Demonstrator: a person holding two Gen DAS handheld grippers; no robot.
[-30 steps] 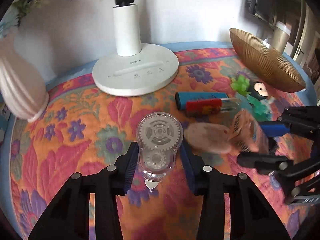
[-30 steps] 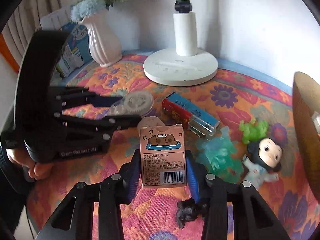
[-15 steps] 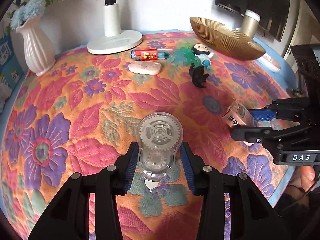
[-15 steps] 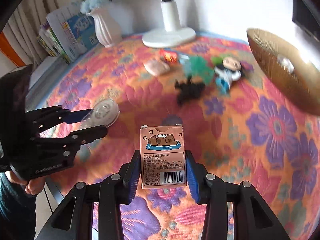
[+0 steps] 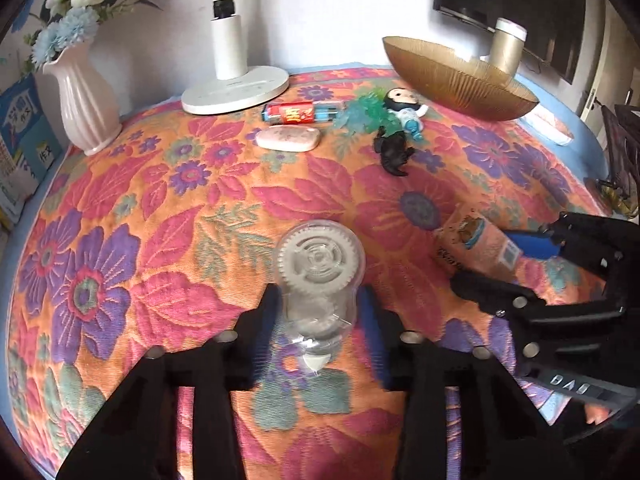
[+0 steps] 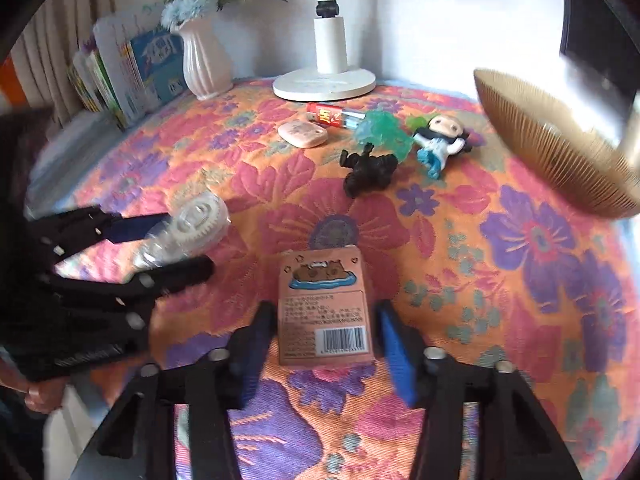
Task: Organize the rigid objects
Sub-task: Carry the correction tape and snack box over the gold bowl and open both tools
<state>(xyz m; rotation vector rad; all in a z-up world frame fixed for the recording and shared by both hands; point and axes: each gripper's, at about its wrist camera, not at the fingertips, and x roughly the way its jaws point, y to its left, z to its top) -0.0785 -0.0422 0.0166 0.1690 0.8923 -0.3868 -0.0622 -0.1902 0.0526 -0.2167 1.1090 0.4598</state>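
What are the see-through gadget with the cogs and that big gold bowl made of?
The gadget looks like clear glossy plastic: you see the white toothed wheels inside. The bowl has a fine-ribbed, gold-toned sheen; metal, tinted glass or plastic, I cannot tell.

Chinese characters "作文" stand on a blue book (image 5: 38, 148); the pink box (image 6: 325, 307) carries a barcode.

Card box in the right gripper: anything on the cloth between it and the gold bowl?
Nothing visible. From the card box toward the gold bowl lies only bare floral cloth; the black figurine sits off that line.
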